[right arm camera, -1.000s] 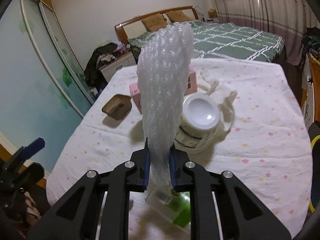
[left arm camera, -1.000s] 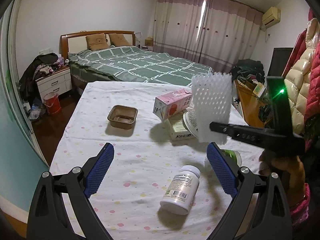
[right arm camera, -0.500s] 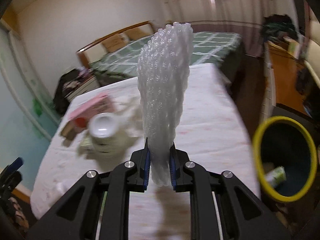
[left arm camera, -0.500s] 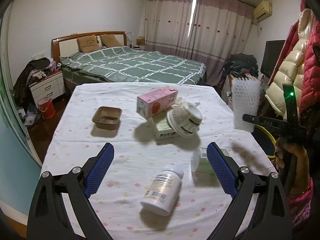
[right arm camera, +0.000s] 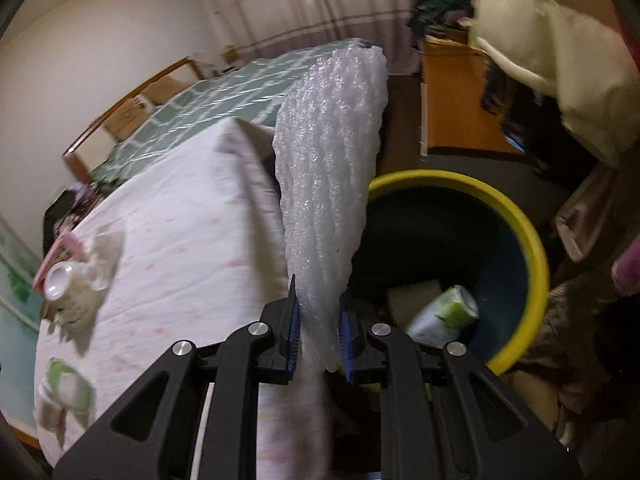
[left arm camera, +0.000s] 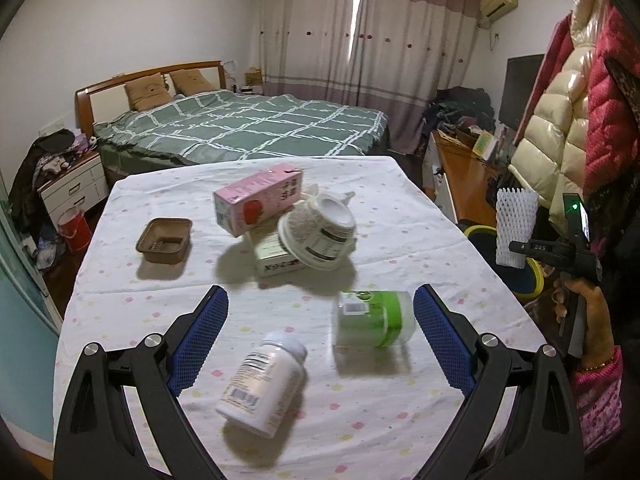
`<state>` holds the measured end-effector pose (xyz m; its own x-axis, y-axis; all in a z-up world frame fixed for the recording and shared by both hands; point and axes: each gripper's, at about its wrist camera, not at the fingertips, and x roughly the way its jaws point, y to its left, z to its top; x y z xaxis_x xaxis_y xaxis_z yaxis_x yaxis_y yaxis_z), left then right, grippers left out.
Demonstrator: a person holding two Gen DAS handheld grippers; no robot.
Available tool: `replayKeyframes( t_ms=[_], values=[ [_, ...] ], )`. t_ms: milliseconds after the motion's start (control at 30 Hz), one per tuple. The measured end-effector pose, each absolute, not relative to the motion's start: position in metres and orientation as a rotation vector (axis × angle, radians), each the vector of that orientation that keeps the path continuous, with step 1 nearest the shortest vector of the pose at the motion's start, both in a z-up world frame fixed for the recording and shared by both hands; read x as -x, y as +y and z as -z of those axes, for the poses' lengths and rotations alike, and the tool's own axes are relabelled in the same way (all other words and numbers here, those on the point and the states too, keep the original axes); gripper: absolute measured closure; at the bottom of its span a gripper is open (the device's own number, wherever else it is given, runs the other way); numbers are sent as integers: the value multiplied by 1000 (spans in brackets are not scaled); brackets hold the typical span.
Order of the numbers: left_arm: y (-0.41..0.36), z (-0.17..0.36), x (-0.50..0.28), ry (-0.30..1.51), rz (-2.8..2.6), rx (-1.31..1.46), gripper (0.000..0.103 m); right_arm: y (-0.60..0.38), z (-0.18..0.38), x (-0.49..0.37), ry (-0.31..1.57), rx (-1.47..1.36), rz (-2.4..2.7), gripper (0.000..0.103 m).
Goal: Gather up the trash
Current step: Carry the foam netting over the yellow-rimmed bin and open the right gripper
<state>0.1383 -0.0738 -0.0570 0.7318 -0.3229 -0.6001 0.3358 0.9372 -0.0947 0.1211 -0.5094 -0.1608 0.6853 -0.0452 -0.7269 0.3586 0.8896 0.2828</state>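
I am carrying a white foam net sleeve (right arm camera: 328, 184) in the right gripper (right arm camera: 318, 332), its jaws pinching the sleeve's lower end so the rest stands up in front of the lens. The sleeve is off the counter (right arm camera: 192, 216) now, held beside the counter's edge and near the yellow-rimmed bin (right arm camera: 532, 240) on the floor. In the bin I am seeing a green-and-white can (right arm camera: 444, 316) and a pale flat piece lying at the bottom.

The drop is what matters here — the gripper looks to be sitting at the bin's near rim, not over its middle, so I am judging that it needs to go further right and forward before the jaws part. Foam this light is likely to drift or cling to the pads, so I am planning to tip the sleeve downward and let go low inside the rim.

The left gripper (left arm camera: 320, 340) is hanging over the counter with its jaws spread wide and nothing between them. Below it a white pill bottle (left arm camera: 262, 384) and a green-banded jar (left arm camera: 374, 318) are lying on their sides — likely the next pickups. Farther back sit a pink carton (left arm camera: 258, 202), a tipped white tub (left arm camera: 318, 236) and a brown tray (left arm camera: 164, 240).
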Motion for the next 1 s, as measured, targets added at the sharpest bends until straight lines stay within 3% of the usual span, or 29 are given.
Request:
replayKeyframes(
  t_ms=[500,733,1000],
  values=[
    [-105,63,-140,684,413,-66,11,-564,207,-126,868,-471,364,84],
    [-107,65,-141,693,420,-67,11,-566,206,-129,858,-471,373,68],
    [-108,66,-140,698,420,-66,11,-556,197,-121,835,-467,355,67]
  ],
)
